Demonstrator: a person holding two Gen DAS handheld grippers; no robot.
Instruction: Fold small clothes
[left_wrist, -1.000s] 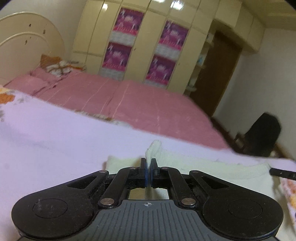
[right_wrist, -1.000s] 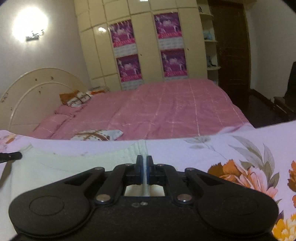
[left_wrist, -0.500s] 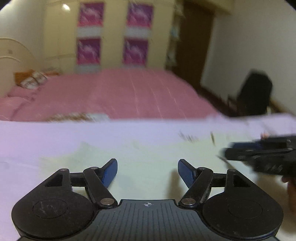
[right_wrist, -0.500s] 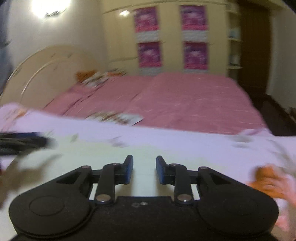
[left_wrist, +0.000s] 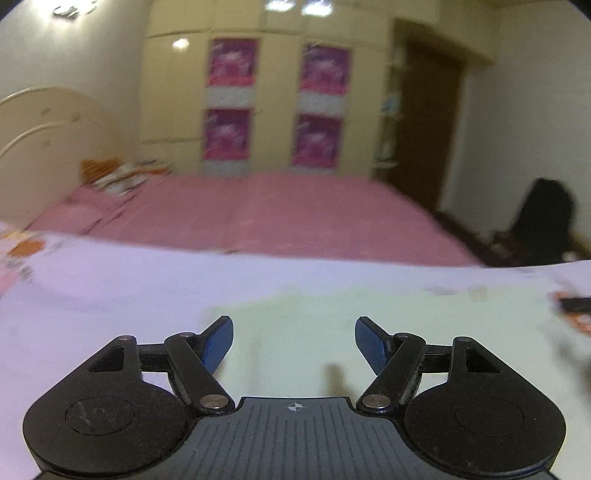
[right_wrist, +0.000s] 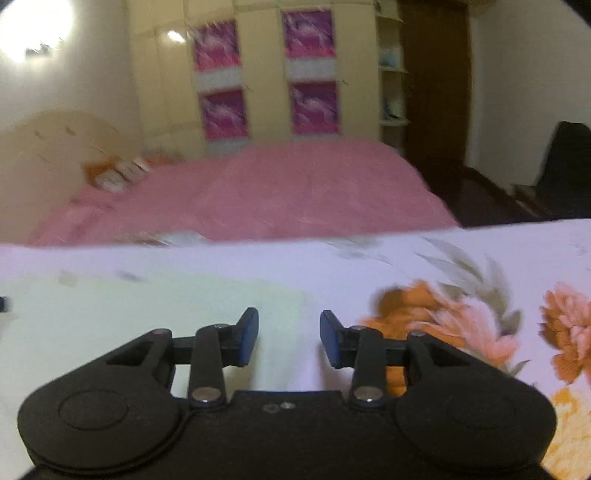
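A pale yellow-green garment (left_wrist: 332, 325) lies flat on the white floral sheet (left_wrist: 92, 295). My left gripper (left_wrist: 294, 345) is open and empty, held over the garment's near left part. In the right wrist view the garment (right_wrist: 129, 314) lies to the left, and its right edge ends just beyond my right gripper (right_wrist: 289, 338), which is open and empty. The tip of the right gripper (left_wrist: 574, 304) shows at the far right of the left wrist view.
The floral sheet (right_wrist: 461, 314) has orange flowers at the right. Behind it stands a bed with a pink cover (left_wrist: 258, 218) and a cream headboard (left_wrist: 44, 147). Wardrobes with purple posters (right_wrist: 314, 66) line the back wall. A dark chair (left_wrist: 543, 221) stands at the right.
Both grippers were shut on the garment's edge a second ago. They let go of it, opened wide and drew back; the garment now lies flat.
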